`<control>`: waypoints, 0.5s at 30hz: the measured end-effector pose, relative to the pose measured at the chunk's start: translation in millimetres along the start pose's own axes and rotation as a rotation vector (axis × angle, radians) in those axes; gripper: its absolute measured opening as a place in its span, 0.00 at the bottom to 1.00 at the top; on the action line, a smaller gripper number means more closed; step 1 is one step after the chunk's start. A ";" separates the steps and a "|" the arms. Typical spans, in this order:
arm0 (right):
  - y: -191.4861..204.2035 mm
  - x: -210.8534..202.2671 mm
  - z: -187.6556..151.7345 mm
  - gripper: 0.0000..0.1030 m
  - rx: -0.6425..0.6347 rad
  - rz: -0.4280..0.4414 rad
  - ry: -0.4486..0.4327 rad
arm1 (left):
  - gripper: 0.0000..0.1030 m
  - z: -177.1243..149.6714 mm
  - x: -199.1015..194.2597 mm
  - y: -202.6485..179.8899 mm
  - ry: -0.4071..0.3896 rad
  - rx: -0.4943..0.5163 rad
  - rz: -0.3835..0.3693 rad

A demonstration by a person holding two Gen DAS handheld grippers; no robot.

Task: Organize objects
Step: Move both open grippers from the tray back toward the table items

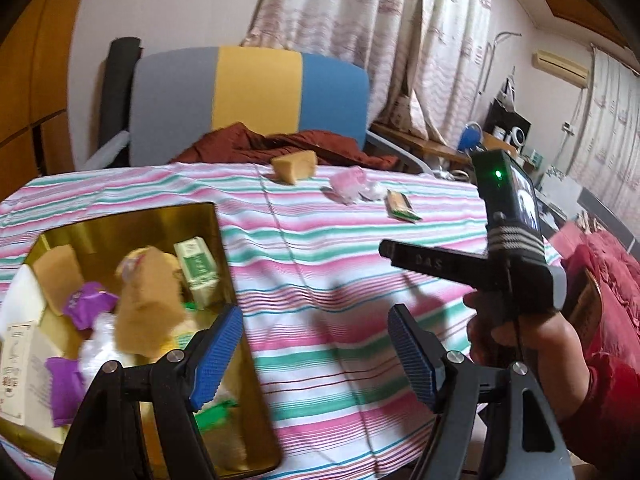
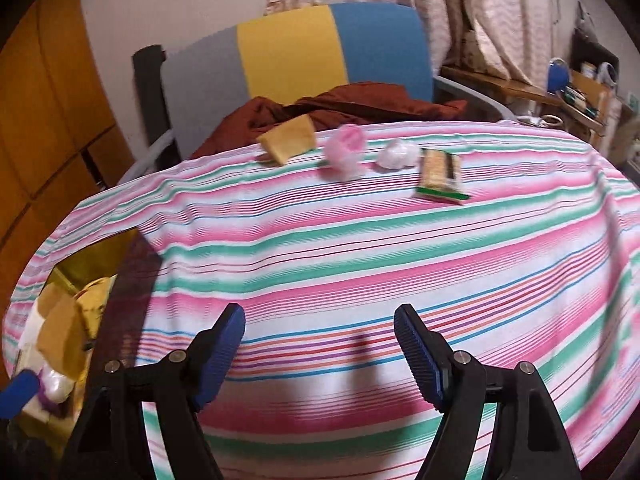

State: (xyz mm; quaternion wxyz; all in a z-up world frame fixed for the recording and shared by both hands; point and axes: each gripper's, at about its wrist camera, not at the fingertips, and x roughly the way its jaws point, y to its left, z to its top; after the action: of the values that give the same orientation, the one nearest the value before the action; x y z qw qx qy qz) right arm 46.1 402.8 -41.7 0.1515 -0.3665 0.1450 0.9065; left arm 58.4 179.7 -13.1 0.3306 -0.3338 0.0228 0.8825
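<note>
Both your grippers, left (image 1: 314, 354) and right (image 2: 320, 356), are released and hold nothing; four items wait beyond the gold tin (image 1: 224, 264).

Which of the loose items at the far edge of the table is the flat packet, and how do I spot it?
Start at the striped tablecloth and look along its far edge, before the chair. Four items sit in a row there: a yellow sponge block, a pink wrapper, a white wrapper, then the flat packet at the right end. It alone is rectangular, tan with green edging.
</note>
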 end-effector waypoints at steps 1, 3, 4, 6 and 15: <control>-2.4 1.5 1.4 0.77 0.003 -0.008 -0.001 | 0.74 0.5 3.2 -2.2 0.007 0.002 -0.006; -11.1 4.1 4.0 0.77 0.010 -0.028 -0.002 | 0.74 2.2 9.8 -7.7 0.022 0.009 -0.020; -15.8 5.6 5.2 0.77 0.011 -0.036 -0.003 | 0.74 3.2 13.4 -11.5 0.030 0.014 -0.026; -25.3 10.2 8.2 0.77 0.015 -0.055 -0.003 | 0.74 4.4 21.3 -18.8 0.045 0.027 -0.042; -70.7 36.8 26.7 0.78 0.051 -0.131 -0.020 | 0.74 14.1 61.0 -41.7 0.113 0.046 -0.074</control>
State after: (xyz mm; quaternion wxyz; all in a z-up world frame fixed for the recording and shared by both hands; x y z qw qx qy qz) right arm 31.2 483.5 -60.1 0.2211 -0.3623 0.1424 0.8942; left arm 41.2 250.6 -31.5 0.3688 -0.3758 0.0495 0.8487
